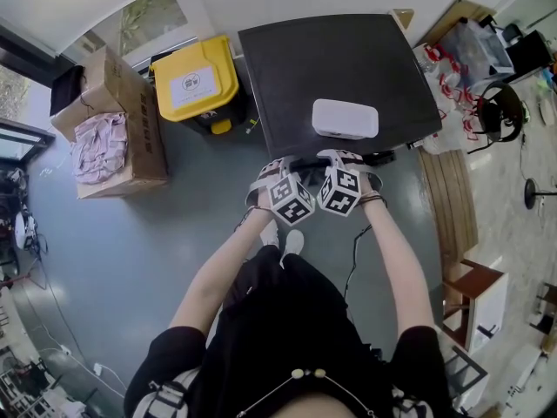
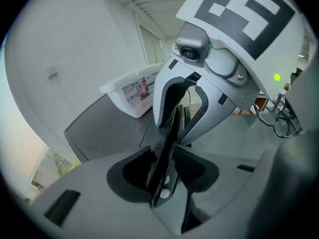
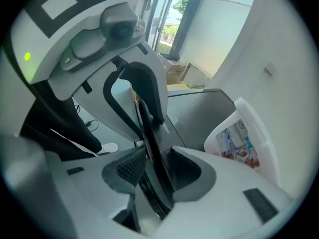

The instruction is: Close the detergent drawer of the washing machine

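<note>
The washing machine (image 1: 331,68) has a dark top, and its black detergent drawer (image 1: 306,161) sticks out at the front edge. Both grippers meet at that drawer from above. My left gripper (image 1: 280,167) straddles the drawer's thin dark front panel (image 2: 167,143). Its jaws (image 2: 167,176) stand wide with gaps beside the panel, so it is open. My right gripper (image 1: 339,157) faces it from the other side, with the same panel (image 3: 152,153) between its pads. Its jaws (image 3: 154,171) are spread, not pressing. Each gripper view shows the other gripper close opposite.
A white plastic box (image 1: 345,118) sits on the machine's top near the front. A yellow bin (image 1: 196,81) and a cardboard box with cloth (image 1: 109,129) stand to the left. A wooden bench (image 1: 448,198) and clutter lie to the right. A cable (image 1: 352,259) runs over the floor.
</note>
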Available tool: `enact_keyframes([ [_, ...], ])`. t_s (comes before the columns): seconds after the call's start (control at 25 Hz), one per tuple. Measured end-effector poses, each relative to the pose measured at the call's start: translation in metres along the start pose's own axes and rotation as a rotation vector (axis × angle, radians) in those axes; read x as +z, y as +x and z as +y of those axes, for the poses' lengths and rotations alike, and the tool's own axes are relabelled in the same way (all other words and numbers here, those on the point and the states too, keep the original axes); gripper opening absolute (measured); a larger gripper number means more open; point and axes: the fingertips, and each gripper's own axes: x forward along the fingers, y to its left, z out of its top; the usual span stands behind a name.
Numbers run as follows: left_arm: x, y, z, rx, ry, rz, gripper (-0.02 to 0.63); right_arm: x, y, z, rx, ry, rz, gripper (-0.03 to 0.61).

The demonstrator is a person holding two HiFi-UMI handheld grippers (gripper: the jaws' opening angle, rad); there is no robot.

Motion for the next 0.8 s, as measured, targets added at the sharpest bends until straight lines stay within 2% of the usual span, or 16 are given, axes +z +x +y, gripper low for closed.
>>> enact_keyframes([
  [0.12,0.001,0.001,0.003,0.032,-0.053,-0.011,0.135,0.000,0.000,-0.002,-0.031,0.020,-0.016,0.157],
  [0.2,0.002,0.001,0.007,0.042,-0.108,-0.027,0.084,0.002,0.001,-0.006,-0.058,0.044,-0.023,0.109],
  [0.36,0.000,-0.001,0.009,0.026,-0.108,-0.055,0.084,0.005,0.004,-0.006,-0.067,0.037,-0.017,0.110],
  [0.48,0.001,-0.007,0.010,0.021,-0.157,-0.121,0.062,0.006,-0.005,-0.006,-0.102,0.108,-0.072,0.105],
  [0.52,0.004,-0.012,0.013,0.025,-0.168,-0.158,0.031,0.009,-0.012,-0.008,-0.134,0.149,-0.108,0.063],
  [0.56,0.008,-0.019,0.016,0.025,-0.181,-0.206,0.031,0.013,-0.020,-0.011,-0.168,0.195,-0.150,0.006],
  [0.68,0.034,-0.053,0.026,-0.017,-0.242,-0.392,0.031,0.027,-0.051,-0.015,-0.236,0.359,-0.293,0.006],
  [0.8,0.067,-0.101,0.037,-0.040,-0.275,-0.562,0.018,0.044,-0.094,-0.023,-0.311,0.561,-0.484,0.005],
])
